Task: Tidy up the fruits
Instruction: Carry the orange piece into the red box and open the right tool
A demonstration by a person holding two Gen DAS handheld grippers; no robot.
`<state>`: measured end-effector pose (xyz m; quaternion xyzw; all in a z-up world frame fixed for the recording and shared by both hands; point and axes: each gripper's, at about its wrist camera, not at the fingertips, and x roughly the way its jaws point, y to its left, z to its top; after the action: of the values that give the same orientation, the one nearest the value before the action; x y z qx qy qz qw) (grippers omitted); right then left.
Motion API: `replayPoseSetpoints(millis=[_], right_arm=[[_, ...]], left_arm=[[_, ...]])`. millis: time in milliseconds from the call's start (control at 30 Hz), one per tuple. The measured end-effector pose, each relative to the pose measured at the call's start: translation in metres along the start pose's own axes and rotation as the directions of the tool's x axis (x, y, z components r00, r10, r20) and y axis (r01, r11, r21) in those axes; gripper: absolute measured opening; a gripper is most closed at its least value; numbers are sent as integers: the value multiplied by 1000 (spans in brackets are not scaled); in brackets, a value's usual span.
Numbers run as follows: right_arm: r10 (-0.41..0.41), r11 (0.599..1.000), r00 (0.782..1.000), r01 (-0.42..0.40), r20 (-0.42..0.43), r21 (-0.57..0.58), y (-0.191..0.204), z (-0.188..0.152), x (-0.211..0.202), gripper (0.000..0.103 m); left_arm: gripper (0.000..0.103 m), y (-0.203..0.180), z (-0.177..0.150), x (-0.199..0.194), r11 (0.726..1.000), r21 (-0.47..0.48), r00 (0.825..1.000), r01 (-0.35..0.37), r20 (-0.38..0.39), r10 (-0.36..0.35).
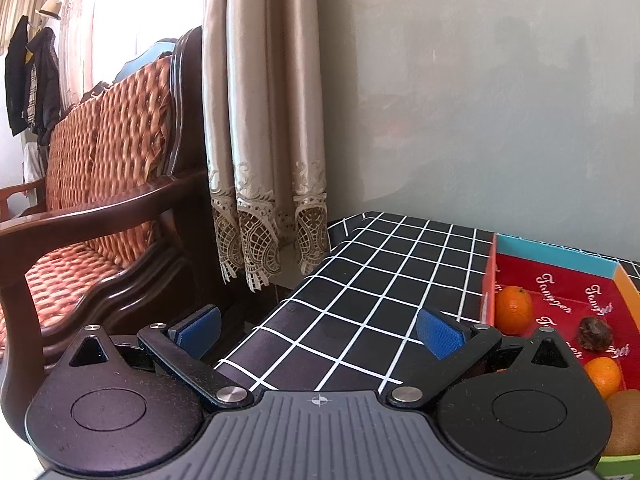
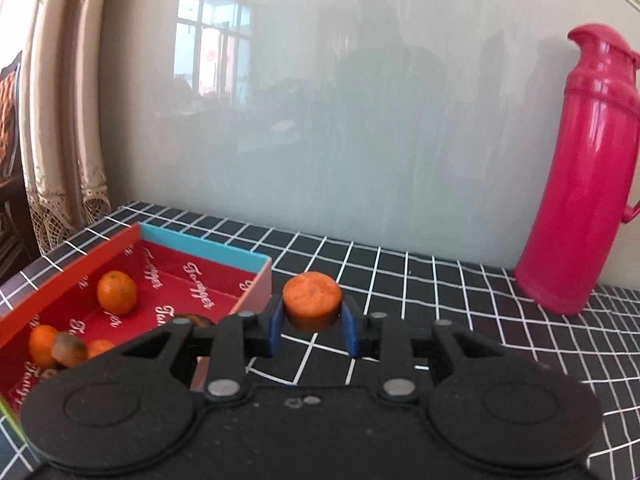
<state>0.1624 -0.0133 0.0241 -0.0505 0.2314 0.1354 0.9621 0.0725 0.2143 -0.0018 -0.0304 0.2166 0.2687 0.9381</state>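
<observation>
Table (image 2: 460, 292) under a black grid-patterned cloth, set against a pale wall. A wooden sofa (image 1: 100, 200) and curtain (image 1: 264, 120) flank its left edge; a pink thermos (image 2: 588, 168) stands at right. The red box (image 2: 72, 264) holds tangerines (image 2: 117, 292) and a kiwi (image 1: 626, 420). Right hand-held gripper (image 2: 312, 320), raised beside the box, clamps a flattened orange fruit (image 2: 311, 298). Left hand-held gripper (image 1: 320, 330): spread wide, empty.

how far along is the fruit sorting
Done: several oranges and brown fruits already lie in the red box. In hand: the right gripper has its jaws clamped on another orange piece, beside the box. Left: dropping it in. The left gripper is open, empty.
</observation>
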Motion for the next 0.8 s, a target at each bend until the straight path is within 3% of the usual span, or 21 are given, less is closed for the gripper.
replayPoseSetpoints(millis=[433, 800], right_arm=[[78, 996, 996, -76, 42, -47, 45, 11, -16, 28], [135, 989, 991, -133, 14, -71, 83, 7, -2, 28]], left_arm=[[103, 12, 0, -6, 1000, -2, 1000, 5, 0, -5], [103, 28, -4, -1, 1000, 0, 1000, -6, -9, 6]])
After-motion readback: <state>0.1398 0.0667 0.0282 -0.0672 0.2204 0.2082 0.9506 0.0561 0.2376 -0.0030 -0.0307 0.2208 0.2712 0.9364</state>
